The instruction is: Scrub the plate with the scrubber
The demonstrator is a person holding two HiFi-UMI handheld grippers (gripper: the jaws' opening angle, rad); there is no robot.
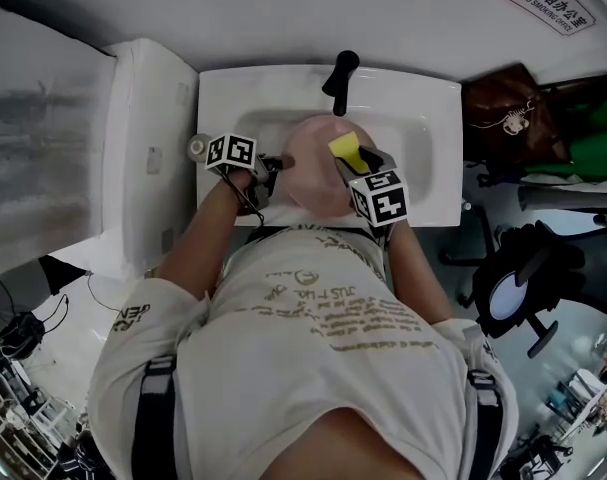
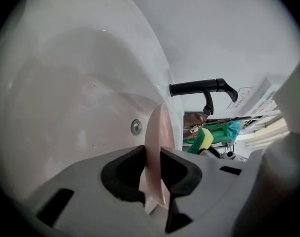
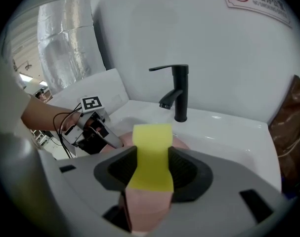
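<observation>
The left hand-held gripper (image 2: 154, 181) pinches the plate (image 2: 157, 132) by its rim. The right hand-held gripper (image 3: 150, 174) clamps the scrubber (image 3: 150, 152), plate just below its jaws.

- The plate (image 1: 318, 183) is over the basin of the sink (image 1: 433, 168), on the near side of the faucet (image 1: 341, 76), which stands at the far rim.
- The left gripper (image 1: 280, 162) is on the plate's left edge. The right gripper (image 1: 358, 160) is at its right, with the scrubber (image 1: 344, 148) between its jaws.

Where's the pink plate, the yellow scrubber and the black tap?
pink plate (image 1: 308, 173), head view, on its bare face.
yellow scrubber (image 3: 150, 154), right gripper view, on its yellow face.
black tap (image 3: 181, 98), right gripper view, on its upright stem.
</observation>
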